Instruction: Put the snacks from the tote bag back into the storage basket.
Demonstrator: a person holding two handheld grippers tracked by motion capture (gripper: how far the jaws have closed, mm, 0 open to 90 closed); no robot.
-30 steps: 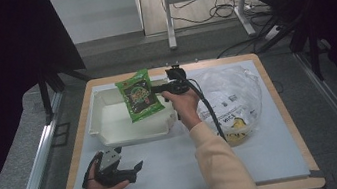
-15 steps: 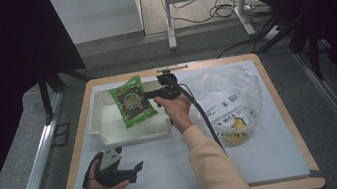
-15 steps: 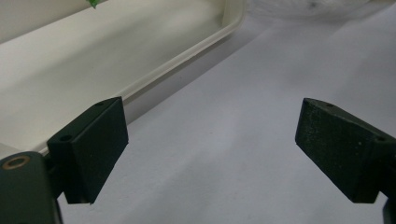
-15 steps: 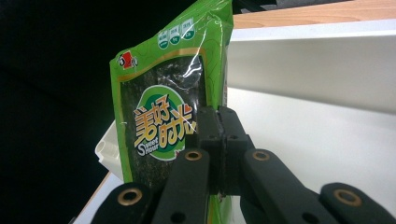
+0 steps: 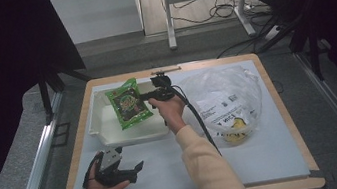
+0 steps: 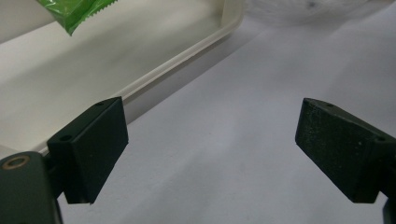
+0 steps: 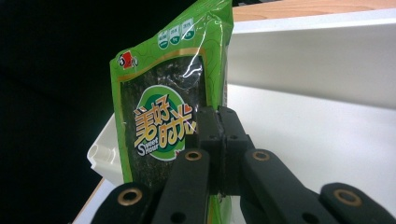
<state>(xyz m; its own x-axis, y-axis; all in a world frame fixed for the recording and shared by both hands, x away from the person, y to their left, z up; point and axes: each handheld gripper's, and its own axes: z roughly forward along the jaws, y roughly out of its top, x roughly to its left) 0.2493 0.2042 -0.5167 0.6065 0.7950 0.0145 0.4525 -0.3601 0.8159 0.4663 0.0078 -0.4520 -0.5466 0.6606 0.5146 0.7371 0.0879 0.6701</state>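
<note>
A green snack packet with a dark printed panel hangs over the white tray at the table's back left. My right gripper is shut on the packet's right edge; in the right gripper view the two black jaws pinch the packet flat between them, above the tray's inside. My left gripper rests near the front left of the table, held in a hand, open with nothing between its pads. A corner of the packet and the tray's rim lie ahead of it.
A crumpled clear plastic bag with printed labels and something yellow inside lies at the right of the white mat. The wooden table edge runs along the front. A black cable trails from the right gripper down the forearm.
The right gripper has carried the green packet leftward and lower, from above the tray's right rim to over the tray's inside. The left gripper has stayed put.
</note>
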